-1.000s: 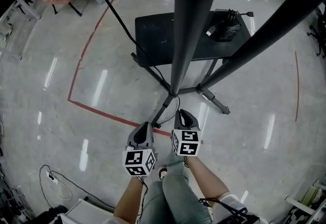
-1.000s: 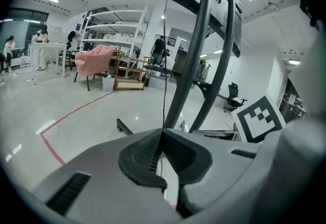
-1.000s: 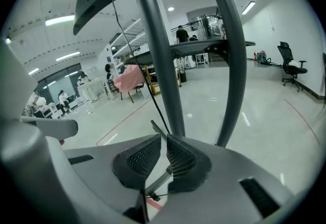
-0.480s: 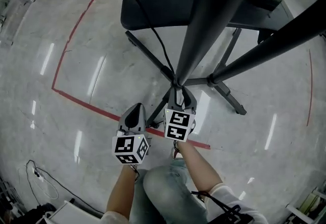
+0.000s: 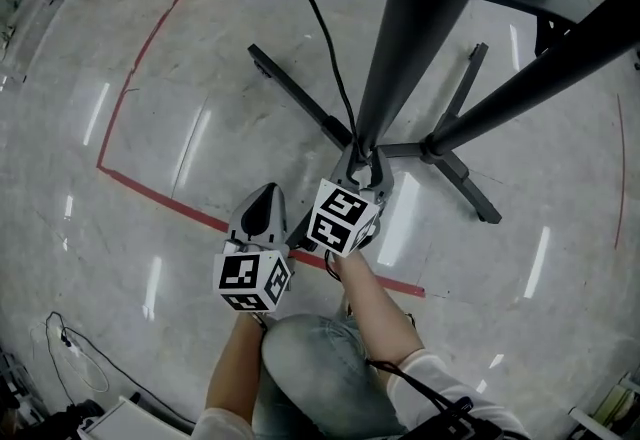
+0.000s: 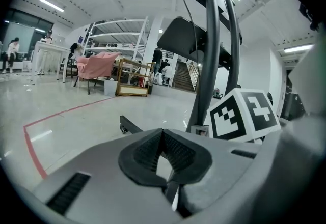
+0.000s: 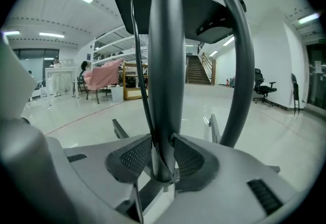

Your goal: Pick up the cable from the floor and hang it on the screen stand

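Reaching low, with nothing yet lifted. Left gripper: pads pressed together, empty, idle beside its partner. Right gripper: jaws just opened wide, straddling the cable and the screen stand pole where both meet the floor (no pinch yet). Gripping, raising and hanging apparently remain; no container is visible.

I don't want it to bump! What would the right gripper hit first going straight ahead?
Probably the stand's pole, with the black cable against it: both stand between the jaws of the right gripper, which have just been opening.
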Action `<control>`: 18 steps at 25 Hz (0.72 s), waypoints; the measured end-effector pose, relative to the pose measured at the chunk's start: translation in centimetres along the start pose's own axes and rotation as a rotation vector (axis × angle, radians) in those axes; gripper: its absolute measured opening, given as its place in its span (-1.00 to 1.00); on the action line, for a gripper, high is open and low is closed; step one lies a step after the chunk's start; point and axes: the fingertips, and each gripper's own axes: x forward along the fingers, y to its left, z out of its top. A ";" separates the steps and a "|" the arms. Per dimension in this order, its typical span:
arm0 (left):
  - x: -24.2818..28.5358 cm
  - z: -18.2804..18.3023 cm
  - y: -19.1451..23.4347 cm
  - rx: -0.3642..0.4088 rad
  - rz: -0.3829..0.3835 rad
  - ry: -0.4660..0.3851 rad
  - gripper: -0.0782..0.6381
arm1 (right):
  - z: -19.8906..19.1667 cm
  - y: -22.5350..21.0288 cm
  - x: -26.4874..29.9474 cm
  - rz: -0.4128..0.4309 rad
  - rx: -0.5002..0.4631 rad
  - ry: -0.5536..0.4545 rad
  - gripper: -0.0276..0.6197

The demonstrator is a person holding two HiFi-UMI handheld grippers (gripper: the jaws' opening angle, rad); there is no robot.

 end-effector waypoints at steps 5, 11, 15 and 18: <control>-0.9 0.6 0.1 -0.026 -0.009 -0.024 -0.77 | 0.0 0.0 -1.1 0.048 0.036 -0.007 -0.79; -1.7 1.8 -1.6 -0.039 -0.043 -0.025 -0.77 | 1.3 -1.3 -1.8 0.119 0.032 0.022 -0.83; -2.9 3.0 -2.9 -0.073 -0.047 0.002 -0.77 | 3.5 -2.3 -4.7 0.140 0.008 0.030 -0.83; -4.9 5.2 -4.9 -0.080 -0.056 0.039 -0.77 | 5.8 -3.5 -8.1 0.147 0.000 0.059 -0.83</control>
